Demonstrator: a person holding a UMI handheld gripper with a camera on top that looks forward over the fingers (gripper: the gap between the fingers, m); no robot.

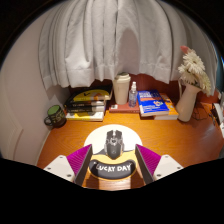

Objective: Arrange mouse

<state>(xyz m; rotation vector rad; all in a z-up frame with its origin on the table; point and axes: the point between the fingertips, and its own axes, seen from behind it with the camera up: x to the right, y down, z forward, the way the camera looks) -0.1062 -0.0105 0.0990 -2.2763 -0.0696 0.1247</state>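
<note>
With fingers spread and nothing pinched, the tool (pixel 112 163) brackets the mouse (pixel 114 144), which sits on a round mat (pixel 96 136) on the table (pixel 60 142), long axis pointing straight ahead.

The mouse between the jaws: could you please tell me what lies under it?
The mouse sits on a round white pad. A dark band reading LUCKY DAY shows nearer the jaws. The pad beneath the mouse is covered.
</note>
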